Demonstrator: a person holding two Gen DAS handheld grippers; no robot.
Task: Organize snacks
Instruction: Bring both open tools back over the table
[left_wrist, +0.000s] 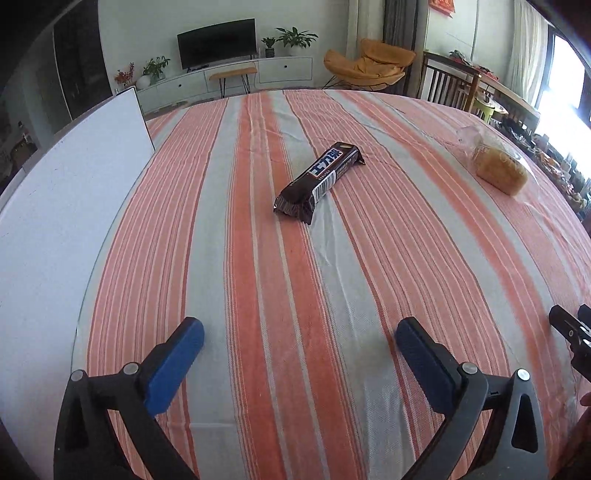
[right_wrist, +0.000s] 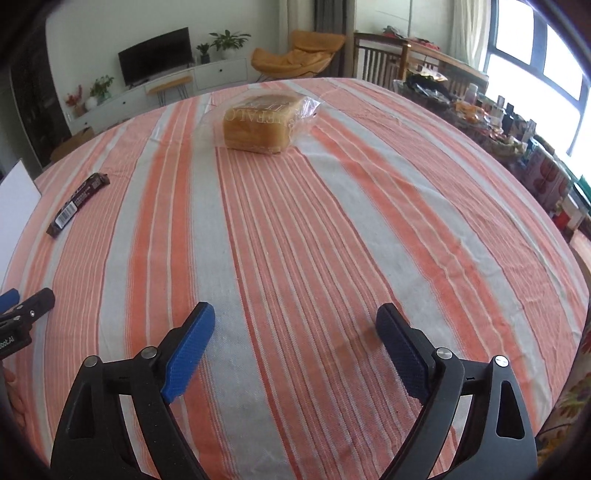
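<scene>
A dark brown snack bar in its wrapper (left_wrist: 318, 181) lies on the striped tablecloth (left_wrist: 258, 295), ahead of my left gripper (left_wrist: 299, 326), which is open and empty near the table's front. It also shows at the left in the right wrist view (right_wrist: 78, 204). A loaf of bread in a clear bag (right_wrist: 260, 122) sits at the far middle, well ahead of my right gripper (right_wrist: 295, 312), which is open and empty. The loaf shows at the far right in the left wrist view (left_wrist: 498, 168).
A white board (left_wrist: 62, 229) lies along the table's left side. The right gripper's tip (left_wrist: 570, 332) shows at the left view's right edge. A cluttered side table (right_wrist: 517, 122) stands to the right; TV, chair and plants stand behind.
</scene>
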